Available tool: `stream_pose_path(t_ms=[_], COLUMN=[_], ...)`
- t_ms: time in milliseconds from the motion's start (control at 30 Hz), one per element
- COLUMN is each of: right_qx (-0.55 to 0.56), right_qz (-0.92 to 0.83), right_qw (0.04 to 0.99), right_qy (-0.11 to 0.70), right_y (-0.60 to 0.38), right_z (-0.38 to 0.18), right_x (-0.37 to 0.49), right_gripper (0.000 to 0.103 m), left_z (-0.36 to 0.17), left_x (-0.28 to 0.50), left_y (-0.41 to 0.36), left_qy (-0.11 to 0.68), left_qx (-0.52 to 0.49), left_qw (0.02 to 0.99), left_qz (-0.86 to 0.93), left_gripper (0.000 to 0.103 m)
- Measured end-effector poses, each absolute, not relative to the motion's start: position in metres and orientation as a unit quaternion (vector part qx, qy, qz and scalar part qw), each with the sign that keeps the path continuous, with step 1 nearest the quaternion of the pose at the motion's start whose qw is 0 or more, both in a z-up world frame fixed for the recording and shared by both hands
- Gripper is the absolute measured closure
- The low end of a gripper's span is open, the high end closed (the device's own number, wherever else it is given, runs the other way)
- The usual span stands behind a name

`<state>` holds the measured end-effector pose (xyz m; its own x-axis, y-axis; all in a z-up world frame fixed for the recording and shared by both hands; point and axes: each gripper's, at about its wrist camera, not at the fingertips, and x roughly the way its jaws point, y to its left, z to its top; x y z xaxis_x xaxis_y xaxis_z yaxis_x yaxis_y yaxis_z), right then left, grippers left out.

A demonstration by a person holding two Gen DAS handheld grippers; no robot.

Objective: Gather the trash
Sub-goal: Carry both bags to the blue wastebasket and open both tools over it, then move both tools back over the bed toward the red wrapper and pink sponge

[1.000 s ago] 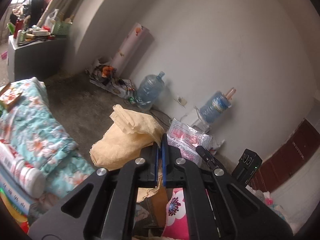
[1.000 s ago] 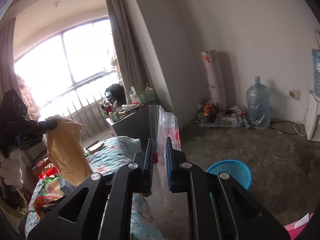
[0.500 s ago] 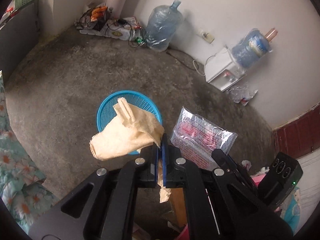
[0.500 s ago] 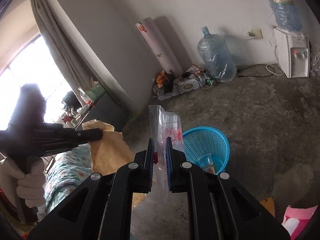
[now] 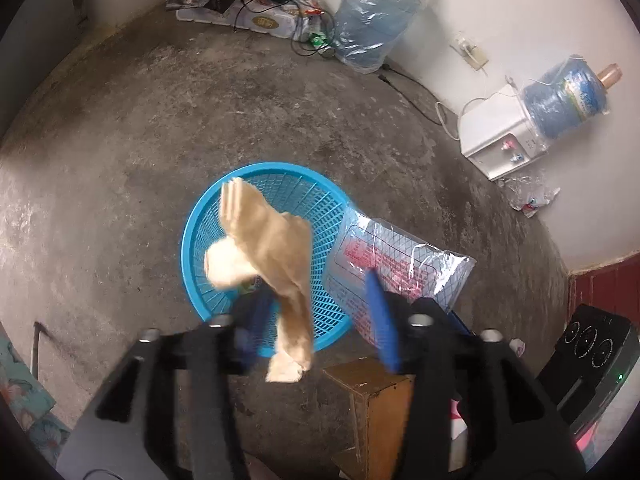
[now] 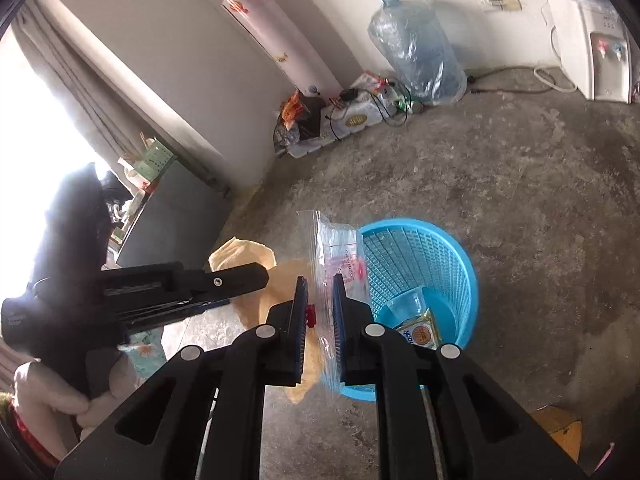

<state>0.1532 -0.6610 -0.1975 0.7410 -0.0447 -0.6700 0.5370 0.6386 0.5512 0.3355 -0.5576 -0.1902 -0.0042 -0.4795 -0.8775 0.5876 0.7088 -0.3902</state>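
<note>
A blue plastic basket (image 5: 320, 196) stands on the concrete floor; it also shows in the right wrist view (image 6: 436, 248), with a clear cup (image 6: 408, 305) and a snack wrapper (image 6: 420, 334) inside. My left gripper (image 5: 316, 320) is open above it, and a tan paper bag (image 5: 272, 244) hangs loose between its jaws over the basket. My right gripper (image 6: 318, 312) is shut on a clear plastic bag with red print (image 6: 340, 256), held beside the basket; the bag also shows in the left wrist view (image 5: 400, 264).
A cardboard box (image 5: 380, 408) sits on the floor below my left gripper. A large water bottle (image 5: 376, 24), a white dispenser (image 5: 500, 140) and cables (image 5: 280, 4) line the wall. A flowered blanket (image 5: 20, 392) lies at the left.
My left gripper has swung down over the basket and opened, letting go of the tan paper bag. My right gripper has moved closer to the basket, still holding the clear bag.
</note>
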Motion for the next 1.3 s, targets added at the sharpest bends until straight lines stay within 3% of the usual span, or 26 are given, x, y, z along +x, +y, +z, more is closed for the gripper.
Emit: stream_pose_path(t_ms=[100, 433, 600, 667, 700, 767, 833, 1000, 1167, 1300], right_qx=[0.404, 0.432, 0.397, 0.362, 0.345, 0.31, 0.274, 0.196, 0.123, 0.062], right_qz=[-0.185, -0.198, -0.205, -0.208, -0.208, -0.2, -0.195, -0.178, -0.112, -0.048], right_qw=[0.828, 0.813, 0.847, 0.869, 0.879, 0.9, 0.915, 0.947, 0.97, 0.977], right_qy=[0.343, 0.335, 0.288, 0.265, 0.256, 0.232, 0.221, 0.18, 0.176, 0.198], right_y=[-0.664, -0.654, -0.622, -0.598, -0.587, -0.56, -0.532, -0.459, -0.382, -0.322], right_z=[-0.225, -0.236, -0.181, -0.148, -0.132, -0.099, -0.068, -0.002, 0.043, 0.068], right_x=[0.16, 0.13, 0.11, 0.102, 0.099, 0.092, 0.086, 0.069, 0.073, 0.083], right_gripper=[0.051, 0.051, 0.051, 0.044, 0.037, 0.035, 0.023, 0.006, 0.006, 0.007], left_z=[-0.195, -0.144, -0.084, -0.051, -0.034, -0.003, 0.025, 0.081, 0.109, 0.122], left_x=[0.333, 0.319, 0.298, 0.281, 0.271, 0.253, 0.236, 0.197, 0.157, 0.128], left_y=[-0.555, -0.527, -0.494, -0.472, -0.458, -0.426, -0.387, -0.276, -0.159, -0.075], left_qy=[0.6, 0.556, 0.515, 0.48, 0.46, 0.428, 0.411, 0.367, 0.326, 0.305], left_qx=[0.056, 0.057, 0.062, 0.085, 0.099, 0.112, 0.112, 0.078, 0.035, 0.003], left_qw=[0.703, 0.723, 0.731, 0.733, 0.738, 0.747, 0.752, 0.785, 0.829, 0.869], left_qz=[-0.379, -0.407, -0.443, -0.474, -0.484, -0.496, -0.503, -0.492, -0.452, -0.388], left_gripper=[0.047, 0.046, 0.043, 0.038, 0.037, 0.034, 0.033, 0.029, 0.02, 0.02])
